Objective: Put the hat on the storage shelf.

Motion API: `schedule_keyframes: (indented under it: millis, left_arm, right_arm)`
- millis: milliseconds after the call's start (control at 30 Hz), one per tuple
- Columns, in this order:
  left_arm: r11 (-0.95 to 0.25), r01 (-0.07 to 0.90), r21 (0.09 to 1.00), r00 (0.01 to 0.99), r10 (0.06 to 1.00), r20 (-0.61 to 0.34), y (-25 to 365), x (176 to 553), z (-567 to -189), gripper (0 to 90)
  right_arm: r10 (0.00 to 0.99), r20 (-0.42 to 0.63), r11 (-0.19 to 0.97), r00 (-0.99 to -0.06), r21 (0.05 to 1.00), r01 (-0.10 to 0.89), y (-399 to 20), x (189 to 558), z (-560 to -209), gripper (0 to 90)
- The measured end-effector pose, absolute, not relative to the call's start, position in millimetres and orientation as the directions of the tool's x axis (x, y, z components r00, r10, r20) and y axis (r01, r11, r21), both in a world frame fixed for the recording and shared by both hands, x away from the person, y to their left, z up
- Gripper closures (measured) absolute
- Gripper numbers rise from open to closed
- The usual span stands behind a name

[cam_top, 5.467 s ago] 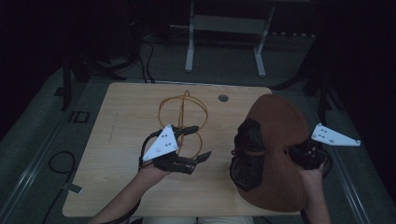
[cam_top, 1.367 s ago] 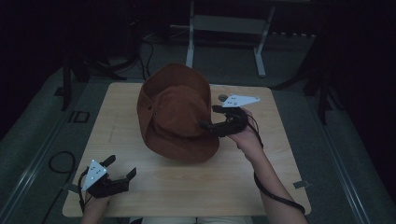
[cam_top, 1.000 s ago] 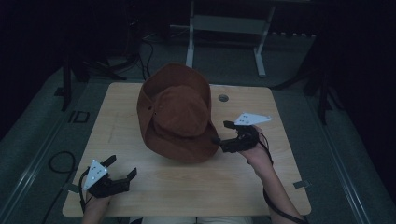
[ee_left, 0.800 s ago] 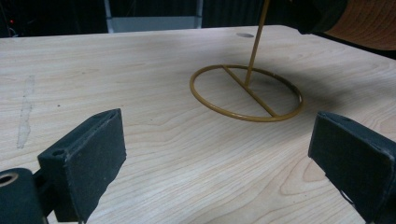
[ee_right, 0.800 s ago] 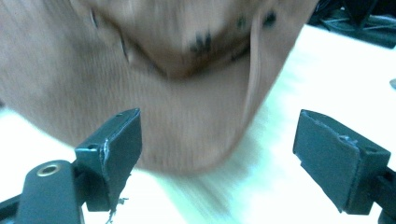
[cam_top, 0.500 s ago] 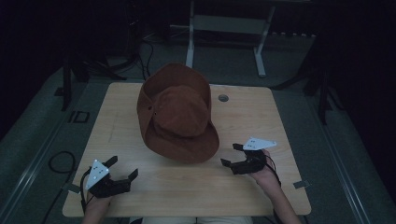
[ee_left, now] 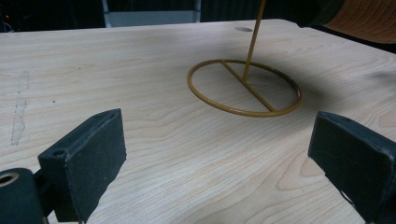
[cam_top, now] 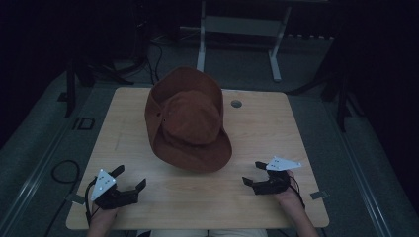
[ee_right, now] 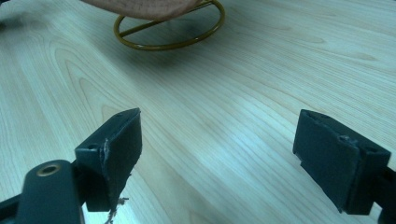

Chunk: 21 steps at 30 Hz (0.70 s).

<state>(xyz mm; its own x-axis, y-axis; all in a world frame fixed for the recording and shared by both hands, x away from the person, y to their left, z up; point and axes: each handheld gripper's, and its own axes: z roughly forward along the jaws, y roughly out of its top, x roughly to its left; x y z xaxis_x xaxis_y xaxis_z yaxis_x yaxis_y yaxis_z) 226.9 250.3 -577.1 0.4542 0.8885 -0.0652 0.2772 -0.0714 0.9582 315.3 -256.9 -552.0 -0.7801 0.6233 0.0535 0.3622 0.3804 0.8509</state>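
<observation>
Brown hat (cam_top: 188, 121) is seen perched on a thin gold wire stand (ee_left: 244, 86) near the middle of the table (cam_top: 296, 128), its brim tilted down toward the person's side. In the left gripper view the stand's round base ring, crossbar and upright rod are shown resting flat on the pale wood, with the hat's edge just visible at the upper right. In the right gripper view the same ring is seen partly covered by the underside of the brim.

The left gripper (cam_top: 129, 178) is held low at the near left corner of the table, its jaws spread wide with nothing between them. The right gripper (cam_top: 253, 174) is held at the near right, likewise released, its jaws wide apart over bare wood. Both are well apart from the hat. A small round hole (cam_top: 236, 103) is set in the tabletop just beside the hat's far right.
</observation>
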Motion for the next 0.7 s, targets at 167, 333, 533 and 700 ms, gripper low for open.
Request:
schedule_keyframes:
  millis: [167,333,533,700]
  left_arm:
    - [-0.070,0.278,0.958,0.453,0.889,-0.066,250.6,227.0,-577.4,4.7]
    - [-0.073,0.278,0.958,0.456,0.888,-0.065,249.8,227.2,-577.6,4.7]
    - [-0.076,0.279,0.957,0.454,0.889,-0.062,250.0,227.2,-577.9,4.7]
    - [-0.080,0.277,0.958,0.457,0.888,-0.059,249.5,227.3,-578.1,4.7]
  right_arm:
    - [0.639,0.048,0.361,-0.768,0.862,0.355,-270.2,308.7,-555.0,15.3]
    - [0.667,0.055,0.359,-0.743,0.850,0.385,-286.5,303.7,-561.6,14.7]
    - [0.680,0.065,0.347,-0.730,0.849,0.399,-293.1,298.5,-563.4,14.7]
    - [0.698,0.045,0.349,-0.715,0.850,0.394,-298.6,293.2,-563.8,14.7]
